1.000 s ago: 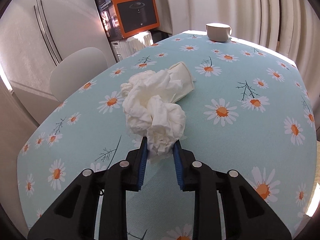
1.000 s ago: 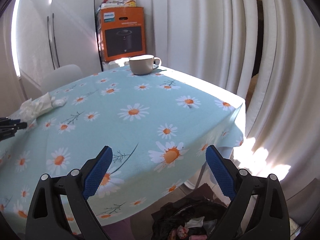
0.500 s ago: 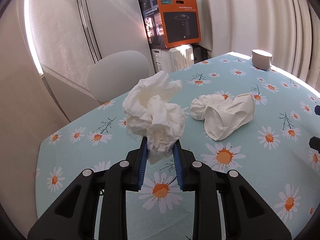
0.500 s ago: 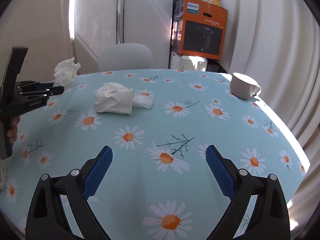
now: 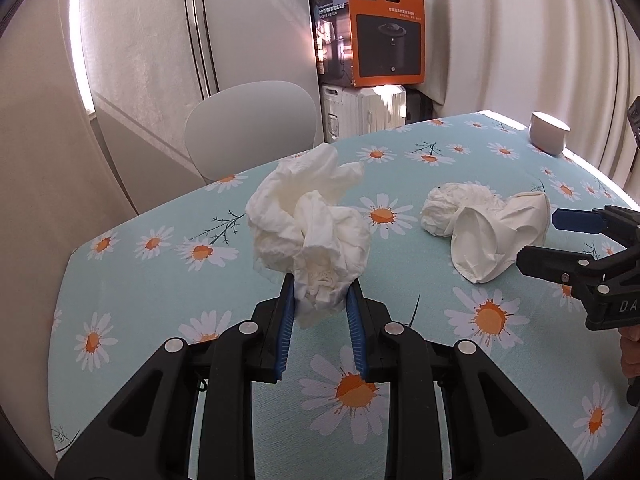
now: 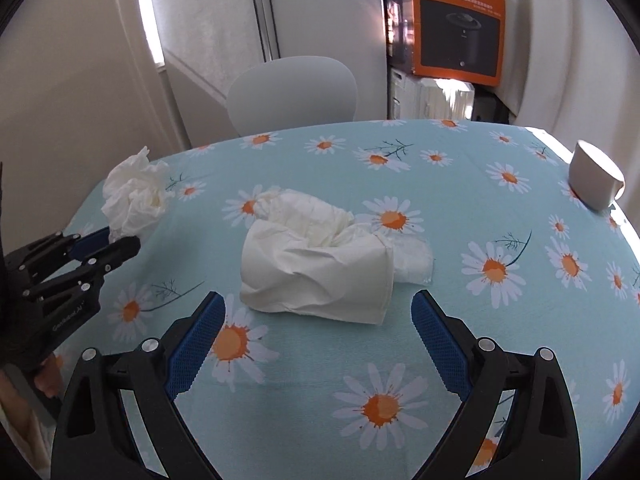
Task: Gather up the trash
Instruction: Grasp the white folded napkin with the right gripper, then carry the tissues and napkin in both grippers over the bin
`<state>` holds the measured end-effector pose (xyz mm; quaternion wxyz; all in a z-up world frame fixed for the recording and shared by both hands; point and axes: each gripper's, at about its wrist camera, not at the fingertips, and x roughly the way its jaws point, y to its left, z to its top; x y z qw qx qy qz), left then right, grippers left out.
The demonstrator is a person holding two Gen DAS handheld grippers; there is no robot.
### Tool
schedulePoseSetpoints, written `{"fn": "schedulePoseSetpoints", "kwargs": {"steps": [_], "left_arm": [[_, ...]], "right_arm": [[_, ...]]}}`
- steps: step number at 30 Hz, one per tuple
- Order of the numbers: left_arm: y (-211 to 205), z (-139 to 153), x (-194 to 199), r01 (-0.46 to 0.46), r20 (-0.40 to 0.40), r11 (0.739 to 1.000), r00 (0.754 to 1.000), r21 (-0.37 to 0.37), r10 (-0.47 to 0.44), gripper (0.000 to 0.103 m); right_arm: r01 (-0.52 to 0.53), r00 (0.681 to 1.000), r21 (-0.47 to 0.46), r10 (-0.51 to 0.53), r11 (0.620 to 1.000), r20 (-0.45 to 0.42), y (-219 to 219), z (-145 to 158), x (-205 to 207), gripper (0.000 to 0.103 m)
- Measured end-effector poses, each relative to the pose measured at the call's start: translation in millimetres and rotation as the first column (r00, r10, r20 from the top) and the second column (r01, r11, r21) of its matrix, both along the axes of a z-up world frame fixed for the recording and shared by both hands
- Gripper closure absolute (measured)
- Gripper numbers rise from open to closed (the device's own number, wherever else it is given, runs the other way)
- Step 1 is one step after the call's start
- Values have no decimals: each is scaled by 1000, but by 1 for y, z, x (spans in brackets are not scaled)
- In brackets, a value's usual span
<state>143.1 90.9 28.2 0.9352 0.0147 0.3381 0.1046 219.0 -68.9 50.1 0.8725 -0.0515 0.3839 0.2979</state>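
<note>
My left gripper (image 5: 320, 300) is shut on a crumpled white tissue wad (image 5: 308, 232) and holds it above the daisy tablecloth (image 5: 160, 288). It also shows at the left of the right wrist view (image 6: 116, 244), with the wad (image 6: 134, 194) in it. A second crumpled white paper piece (image 6: 316, 260) lies on the cloth just ahead of my right gripper (image 6: 318, 312), which is wide open and empty. That paper also shows in the left wrist view (image 5: 484, 224), with the right gripper (image 5: 548, 240) beside it.
A white cup (image 6: 596, 178) stands near the table's far right edge. A white chair (image 6: 294, 94) stands behind the table. An orange Philips box (image 5: 384, 28) sits on a white case by the curtains. A tall white cabinet (image 5: 192, 36) lies beyond.
My left gripper has lifted the tissue wad off the table and swung left. My right gripper has swung from the table's right edge to face the second paper, still open.
</note>
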Motion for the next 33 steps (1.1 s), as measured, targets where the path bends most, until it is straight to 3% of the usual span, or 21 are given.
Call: {"fn": "schedulePoseSetpoints", "kwargs": {"steps": [6,7,8,13,23,29,33], "left_arm": [[-4,1,-3,9,13,1000,1000,23,-9,76],[-5,0,-3,9,13,1000,1000,29,-9,76],[-6,0,-3,9,13,999,1000,35,-10,76],[-10,1,-4,20,20,999,1000,50,-21,76],[-11,-2,0,11,-8,997,1000,73,-10,76],[-15,-1,-3,22,4,996,1000,89,-23,76],[-15,3,-8,16,37,995,999,98,-20,76]], "right_arm": [[22,997,30,-19,999,-80,20,-4,21,13],[14,997,31,-11,999,-81,23,-4,22,15],[10,997,27,-8,1000,-78,26,-5,23,25],[-4,1000,25,5,1000,-28,27,-8,18,26],[42,990,105,-56,994,132,-27,14,-17,26],[87,975,108,-107,990,193,-70,23,-42,26],[137,969,131,-160,982,188,-105,23,-61,26]]}}
